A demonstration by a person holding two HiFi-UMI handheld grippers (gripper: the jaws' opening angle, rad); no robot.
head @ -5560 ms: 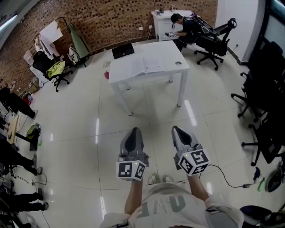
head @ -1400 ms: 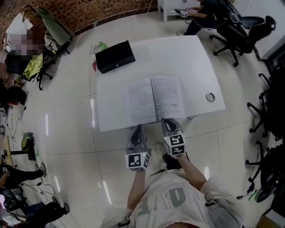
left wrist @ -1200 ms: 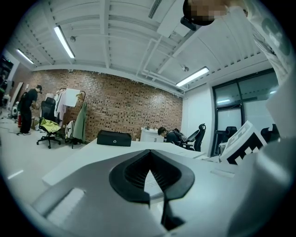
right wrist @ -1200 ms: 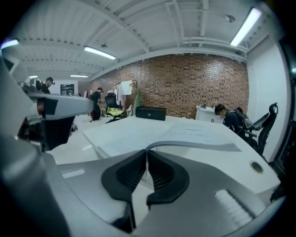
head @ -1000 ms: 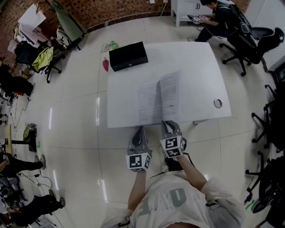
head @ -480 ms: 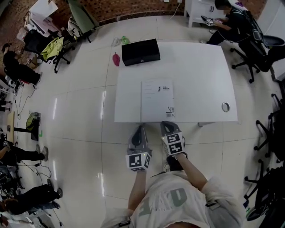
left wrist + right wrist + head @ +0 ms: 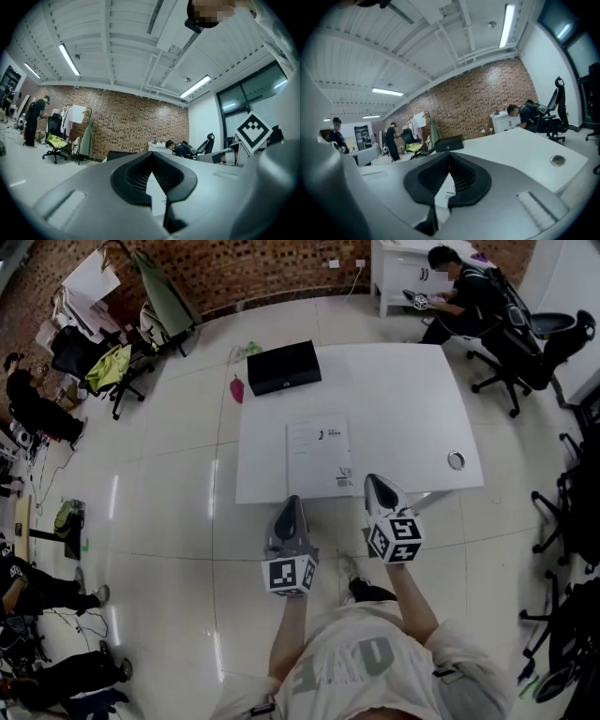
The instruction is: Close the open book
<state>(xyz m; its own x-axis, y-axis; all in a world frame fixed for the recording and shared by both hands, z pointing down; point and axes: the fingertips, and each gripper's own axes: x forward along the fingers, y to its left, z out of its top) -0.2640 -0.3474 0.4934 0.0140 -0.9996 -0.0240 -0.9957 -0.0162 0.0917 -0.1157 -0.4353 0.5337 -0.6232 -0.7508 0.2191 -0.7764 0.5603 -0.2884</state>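
The book lies closed on the white table, white cover up, near the table's front edge. Both grippers are held in front of that edge, apart from the book. My left gripper points at the table just left of the book's near end, jaws together, nothing in them. My right gripper is at the book's near right corner, a little off it, jaws shut and empty. A strip of the white cover shows through the jaw notch in the left gripper view and the right gripper view.
A black box sits at the table's far left corner and a small metal ring near its right edge. Office chairs stand to the right, where a person sits at a white desk. A chair with clothes stands at left.
The open book's right half swung over to the left and the book now lies shut. Both grippers have since drawn back and up from it, the right one shifting to the right.
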